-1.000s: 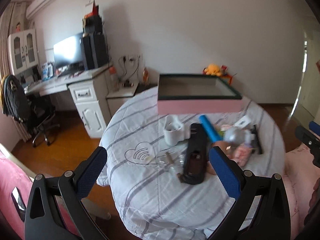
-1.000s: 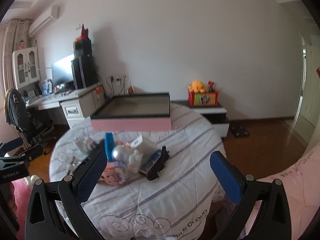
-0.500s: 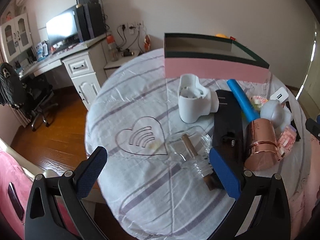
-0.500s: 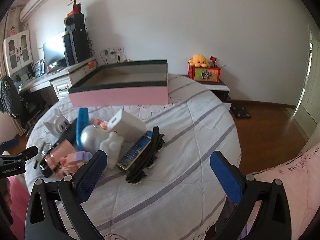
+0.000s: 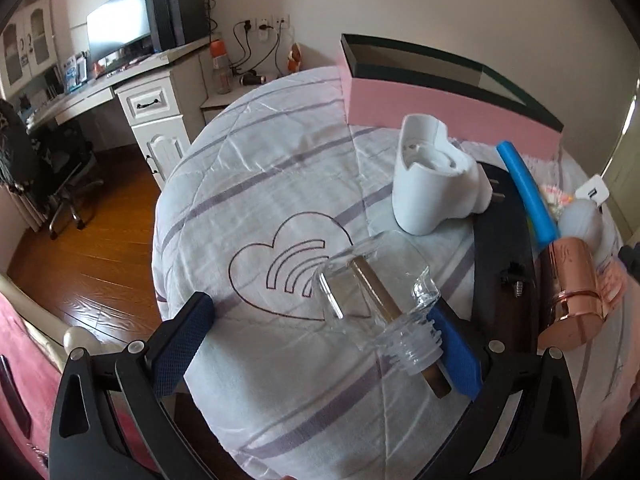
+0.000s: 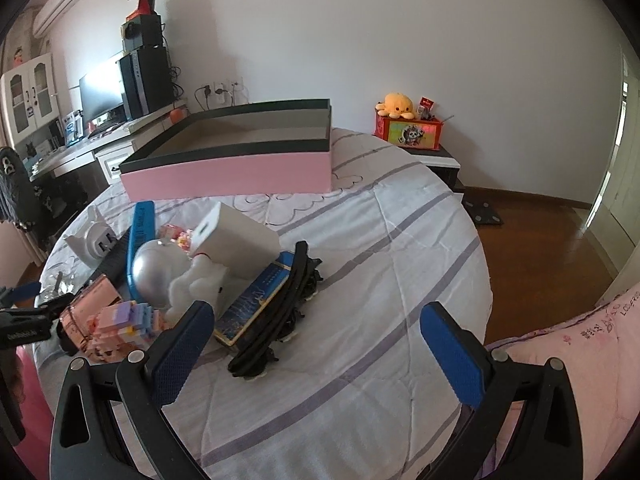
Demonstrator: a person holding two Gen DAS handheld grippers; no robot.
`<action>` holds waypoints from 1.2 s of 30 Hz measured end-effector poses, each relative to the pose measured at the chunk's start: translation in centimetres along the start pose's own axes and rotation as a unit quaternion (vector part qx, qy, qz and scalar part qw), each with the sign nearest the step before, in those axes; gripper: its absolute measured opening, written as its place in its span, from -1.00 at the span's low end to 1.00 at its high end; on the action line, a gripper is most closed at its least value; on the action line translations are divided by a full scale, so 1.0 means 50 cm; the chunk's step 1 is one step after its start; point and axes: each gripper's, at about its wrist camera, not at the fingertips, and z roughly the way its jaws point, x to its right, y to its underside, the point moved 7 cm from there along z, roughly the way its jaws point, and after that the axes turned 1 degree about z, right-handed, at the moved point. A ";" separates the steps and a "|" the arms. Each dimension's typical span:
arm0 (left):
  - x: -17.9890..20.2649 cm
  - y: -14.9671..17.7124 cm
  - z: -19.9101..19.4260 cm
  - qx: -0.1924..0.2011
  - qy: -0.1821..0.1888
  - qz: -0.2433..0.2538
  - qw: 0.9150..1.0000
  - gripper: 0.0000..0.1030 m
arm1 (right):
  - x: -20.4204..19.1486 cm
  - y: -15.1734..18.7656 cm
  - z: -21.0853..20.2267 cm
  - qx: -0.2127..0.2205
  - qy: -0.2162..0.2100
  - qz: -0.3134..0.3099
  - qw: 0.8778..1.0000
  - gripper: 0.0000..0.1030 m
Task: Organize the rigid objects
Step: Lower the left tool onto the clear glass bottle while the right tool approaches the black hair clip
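We held the left tongs [image 5: 320, 344] spread wide, gripping nothing, around the clear glass bottle [image 5: 380, 284] lying on the worktop [image 5: 260, 184], a gold rod inside it. Our right tongs [image 6: 316, 344] were also wide open and empty, near the black track piece [image 6: 280, 300]. Beyond the bottle, the pink box [image 6: 228, 152] stood open; we saw nothing inside it.

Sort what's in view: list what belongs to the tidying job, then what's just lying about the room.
Job: pink box, clear glass bottle, white holder, blue tube, copper cylinder, astronaut figure, white power bank.

Lying about: monitor, office chair, orange plush, toy box.
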 end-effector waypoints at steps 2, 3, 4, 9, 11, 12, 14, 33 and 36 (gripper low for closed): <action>0.004 0.000 0.002 0.001 -0.002 0.006 1.000 1.00 | 0.004 0.003 0.007 -0.005 -0.001 0.005 1.000 1.00; 0.003 0.000 0.002 0.002 -0.002 0.006 1.000 1.00 | 0.007 0.006 0.009 -0.007 -0.001 0.007 1.000 1.00; 0.004 0.000 0.002 0.007 -0.003 0.008 1.000 1.00 | 0.008 0.007 0.013 -0.010 -0.001 0.008 1.000 1.00; -0.004 -0.001 -0.009 0.043 -0.003 0.020 0.999 0.77 | 0.006 0.016 0.030 -0.023 -0.007 0.012 1.000 1.00; -0.002 -0.003 -0.013 0.047 -0.002 0.030 0.998 0.72 | 0.003 0.016 0.038 -0.027 -0.010 0.008 1.000 1.00; -0.002 -0.002 -0.014 0.049 -0.001 0.031 0.998 0.68 | 0.000 0.017 0.040 -0.028 -0.016 0.007 0.999 0.99; -0.003 -0.002 -0.017 0.051 0.001 0.032 0.998 0.67 | -0.002 0.018 0.043 -0.032 -0.029 0.007 0.999 0.75; 0.002 0.004 -0.022 0.068 0.012 0.041 0.997 0.44 | 0.011 0.008 0.064 -0.049 -0.005 -0.041 0.998 -0.56; 0.015 0.003 -0.028 0.075 0.032 0.049 0.995 0.03 | 0.007 0.007 0.063 -0.050 -0.026 -0.038 0.998 -0.67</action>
